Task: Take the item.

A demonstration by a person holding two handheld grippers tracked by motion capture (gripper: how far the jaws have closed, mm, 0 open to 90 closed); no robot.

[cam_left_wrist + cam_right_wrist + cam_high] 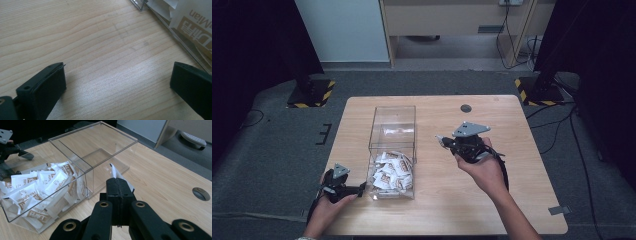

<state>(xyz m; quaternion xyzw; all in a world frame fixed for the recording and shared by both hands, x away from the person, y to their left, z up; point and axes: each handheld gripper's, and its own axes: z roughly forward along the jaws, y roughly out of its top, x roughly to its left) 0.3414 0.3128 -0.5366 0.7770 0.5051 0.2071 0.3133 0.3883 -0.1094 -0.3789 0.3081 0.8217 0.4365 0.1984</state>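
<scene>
Right gripper [119, 185]: I hold its jaws pressed together on one white sachet [115, 171], whose top edge sticks up above the jaw tips. In the high view this gripper [443, 140] is raised over the worktop [512, 200], just to the right of the clear two-compartment box [393, 112], with the sachet not yet over either compartment.

Left gripper [117, 80]: its jaws are spread wide over bare wood and carry nothing. In the high view it [361, 189] rests low at the near left corner of the box, beside the full compartment, and one jaw is close to the clear wall.

Box contents: the near compartment holds a loose heap of sachets [389, 170] printed in brown lettering. The far compartment [100, 157] looks almost empty; a pale patch shows in it in the high view, but I cannot tell whether that is a sachet or a reflection.

Progress, as I judge it: the work appears to be moving sachets one at a time from the near compartment to the far one. One sachet is in transit, and nearly the whole heap is left to move. I read the job as barely begun. Release over the far compartment is the step still open for this piece.
</scene>
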